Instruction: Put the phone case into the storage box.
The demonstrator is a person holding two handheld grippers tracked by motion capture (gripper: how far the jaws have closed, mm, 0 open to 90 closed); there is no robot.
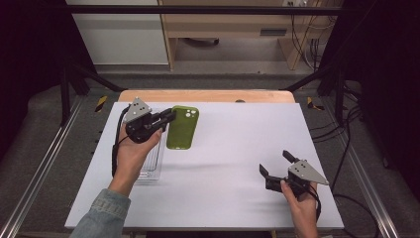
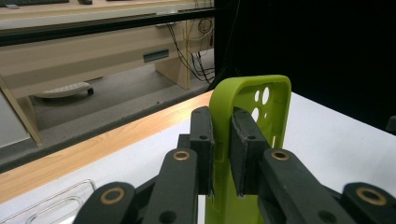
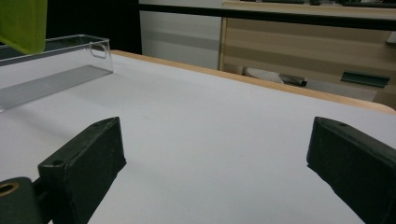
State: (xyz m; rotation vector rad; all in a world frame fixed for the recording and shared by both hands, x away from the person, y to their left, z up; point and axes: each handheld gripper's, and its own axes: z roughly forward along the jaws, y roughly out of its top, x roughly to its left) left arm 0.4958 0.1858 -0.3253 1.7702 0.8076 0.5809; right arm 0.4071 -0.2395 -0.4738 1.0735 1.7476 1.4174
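A green phone case [image 1: 182, 127] hangs above the white table, back side up with its camera holes at the far end. My left gripper [image 1: 170, 116] is shut on the case's left rim. In the left gripper view the case [image 2: 252, 100] stands edge-on, its side wall pinched between my left gripper's [image 2: 222, 154] two pads. My right gripper [image 1: 277, 162] rests low at the table's front right, open, with nothing between its jaws. In the right gripper view a corner of the case [image 3: 22, 23] shows at top left, far beyond the spread jaws of my right gripper [image 3: 212, 163].
A clear plastic tray [image 1: 151, 166] lies on the white table [image 1: 223, 163] under my left forearm; it is also visible as a clear tray [image 3: 56, 70] in the right gripper view. A wooden strip [image 1: 205, 95] runs along the table's far edge. Black frame posts stand at both sides.
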